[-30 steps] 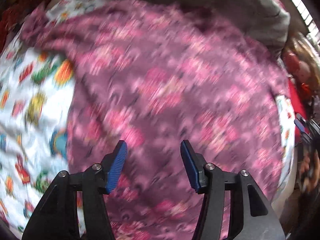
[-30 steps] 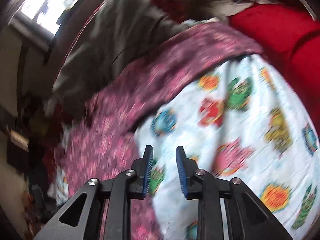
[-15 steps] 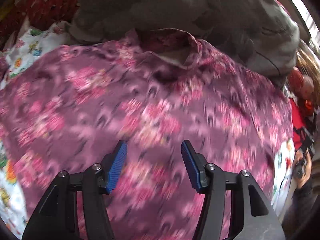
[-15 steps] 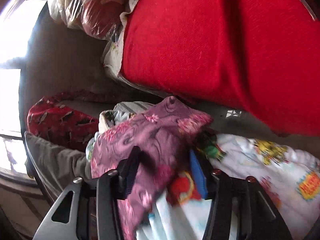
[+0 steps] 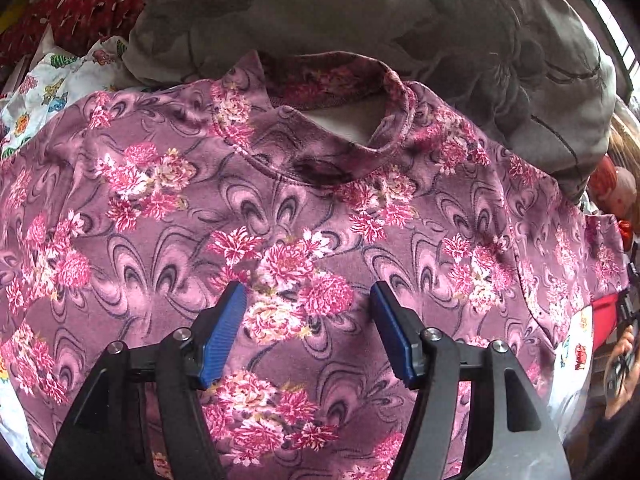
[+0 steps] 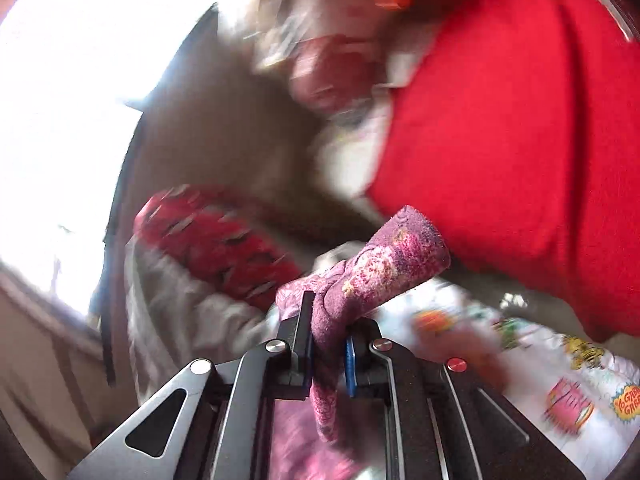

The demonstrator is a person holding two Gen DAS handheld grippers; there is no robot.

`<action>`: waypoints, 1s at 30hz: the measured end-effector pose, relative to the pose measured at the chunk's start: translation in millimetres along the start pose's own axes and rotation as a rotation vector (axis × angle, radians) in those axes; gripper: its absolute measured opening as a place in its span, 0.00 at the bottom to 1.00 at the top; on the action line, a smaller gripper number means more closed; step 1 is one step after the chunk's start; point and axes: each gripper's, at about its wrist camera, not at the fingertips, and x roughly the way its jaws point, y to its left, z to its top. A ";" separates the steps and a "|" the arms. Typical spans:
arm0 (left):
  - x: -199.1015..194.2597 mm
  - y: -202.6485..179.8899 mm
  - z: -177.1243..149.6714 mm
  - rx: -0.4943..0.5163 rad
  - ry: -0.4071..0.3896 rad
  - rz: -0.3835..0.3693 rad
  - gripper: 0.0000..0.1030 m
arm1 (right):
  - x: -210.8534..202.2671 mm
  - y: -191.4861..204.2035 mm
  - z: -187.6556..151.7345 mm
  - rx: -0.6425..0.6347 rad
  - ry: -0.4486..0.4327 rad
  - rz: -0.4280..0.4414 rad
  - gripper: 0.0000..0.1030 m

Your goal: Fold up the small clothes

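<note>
A small purple shirt with pink flowers (image 5: 280, 208) lies spread flat, its neck opening (image 5: 340, 116) at the far side. My left gripper (image 5: 308, 336) is open and empty just above the shirt's chest. In the right wrist view my right gripper (image 6: 328, 344) is shut on a sleeve end of the same purple floral shirt (image 6: 384, 264), which sticks up past the fingers. That view is blurred by motion.
A white sheet with cartoon prints (image 5: 48, 88) (image 6: 560, 392) lies under the shirt. A grey blanket (image 5: 400, 20) is bunched behind the neck. A red patterned cloth (image 6: 216, 244) and a big red cushion (image 6: 520, 140) lie beyond the right gripper. A bright window (image 6: 60, 100) is at left.
My right gripper has closed on the shirt's sleeve end and lifted it. The left view has steadied over the shirt's chest, a little closer, with its jaws still open.
</note>
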 end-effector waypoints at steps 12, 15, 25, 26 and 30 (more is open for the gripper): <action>-32.3 35.8 -21.0 -0.043 0.018 -0.080 0.62 | 25.0 138.7 -121.4 -0.376 0.252 0.047 0.11; -39.9 55.2 -20.6 -0.054 0.015 -0.098 0.62 | 37.0 160.9 -156.3 -0.423 0.312 0.065 0.11; -73.2 120.6 -16.3 -0.108 -0.015 -0.135 0.62 | 72.3 223.8 -282.7 -0.583 0.502 0.108 0.11; -75.5 127.5 -16.0 -0.117 -0.019 -0.132 0.62 | 74.6 229.4 -294.2 -0.601 0.517 0.110 0.11; -83.0 151.2 -15.5 -0.143 -0.026 -0.127 0.62 | 81.9 249.4 -337.2 -0.654 0.571 0.119 0.11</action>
